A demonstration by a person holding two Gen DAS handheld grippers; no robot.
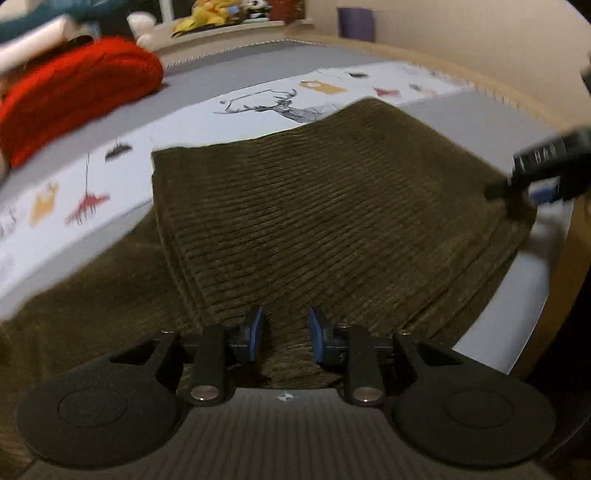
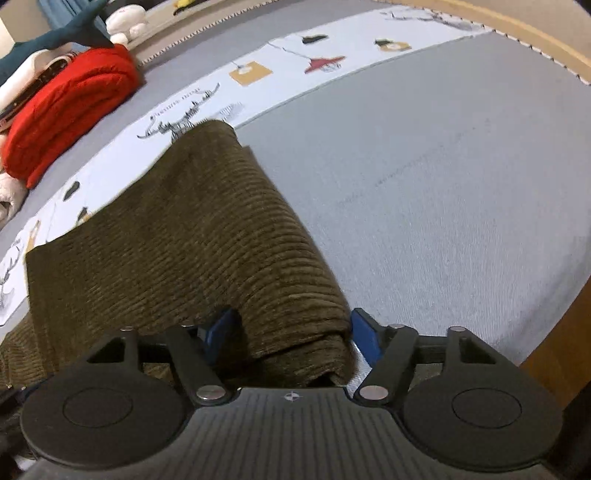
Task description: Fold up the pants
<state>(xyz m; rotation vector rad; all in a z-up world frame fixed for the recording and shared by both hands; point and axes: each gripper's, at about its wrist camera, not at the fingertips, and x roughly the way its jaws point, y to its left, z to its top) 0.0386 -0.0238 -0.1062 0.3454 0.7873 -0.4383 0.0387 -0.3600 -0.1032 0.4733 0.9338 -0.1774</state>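
We see the folded olive-brown corduroy pants [image 1: 314, 206] lying on the grey bed cover [image 2: 443, 177]. Our left gripper [image 1: 285, 332] hovers over them, jaws parted and empty. Our right gripper [image 2: 291, 334] gapes around the folded edge, its 2 blue pads [image 2: 364, 330] not pressing it.

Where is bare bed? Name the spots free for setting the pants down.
Free: the grey sheet right of the pants, out to the wooden frame, and the grey strip beyond the printed band. Crowded: the far left corner, with the red blanket and plush toys.
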